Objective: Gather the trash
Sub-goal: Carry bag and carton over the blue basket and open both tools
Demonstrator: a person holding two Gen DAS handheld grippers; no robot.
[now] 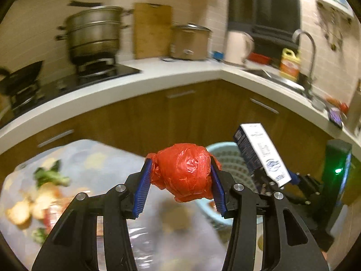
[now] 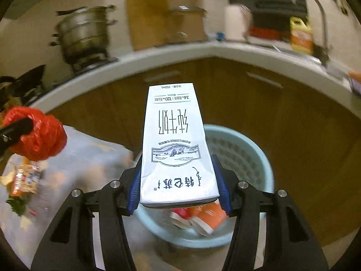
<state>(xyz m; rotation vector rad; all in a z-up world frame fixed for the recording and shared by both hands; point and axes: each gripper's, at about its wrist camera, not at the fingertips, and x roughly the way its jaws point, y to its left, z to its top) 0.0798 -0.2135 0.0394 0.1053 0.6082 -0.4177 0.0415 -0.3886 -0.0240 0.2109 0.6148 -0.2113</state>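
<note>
Pinching a white milk carton by its lower sides, the right gripper holds it tilted above the pale blue waste basket, whose bottom already shows some orange and white packaging. The left gripper is closed on a crumpled red plastic bag, balled up tightly between the blue pads; in the right wrist view that red bundle sits off to the left, well apart from the basket and over the table rather than the bin.

The step in hand looks like the drop-off: both tools are loaded and the carton is nearest the opening. The next move probably calls for spreading the right jaws once the carton is squarely over the rim, then bringing the left gripper across so the bag falls inside too. The light bag may cling to a pad when released.

Below the left gripper lies a table covered with a pale patterned cloth, still scattered with scraps: green vegetable pieces and pale chunks, blurred. Beyond runs a white L-shaped counter over brown cabinets, with a stacked steel steamer pot on a gas hob, a wooden cutting board against the tiled wall, and a sink faucet beside a yellow bottle.
</note>
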